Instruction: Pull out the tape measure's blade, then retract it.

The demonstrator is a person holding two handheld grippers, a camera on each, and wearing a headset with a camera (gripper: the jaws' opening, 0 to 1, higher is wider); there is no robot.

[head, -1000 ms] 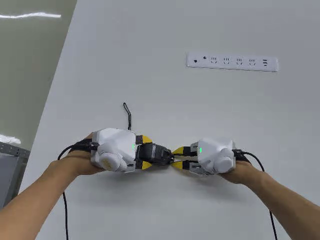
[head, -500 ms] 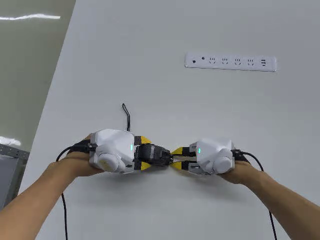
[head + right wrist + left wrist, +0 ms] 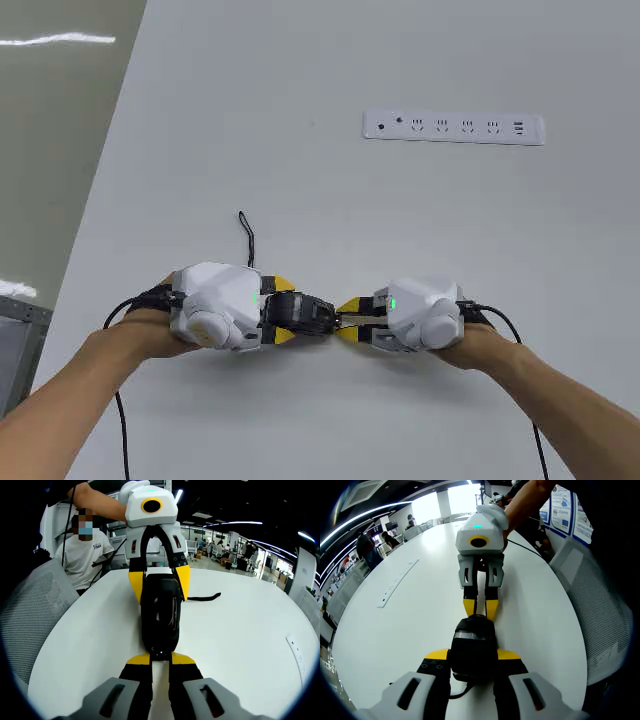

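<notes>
- The left gripper is clamped around the black, rubber-cased tape measure, which sits low over the white tabletop between both tools.
- The right gripper is pinched narrow at the case mouth, apparently on the blade tip.
- Brace the case and draw straight along the blade's line, without twisting.

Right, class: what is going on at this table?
A person works with a tool in each hand on the white table. The left tool grips the black tape measure by its case. The right tool is pinched on the blade right at the case's mouth, so hardly any blade is out.
</notes>
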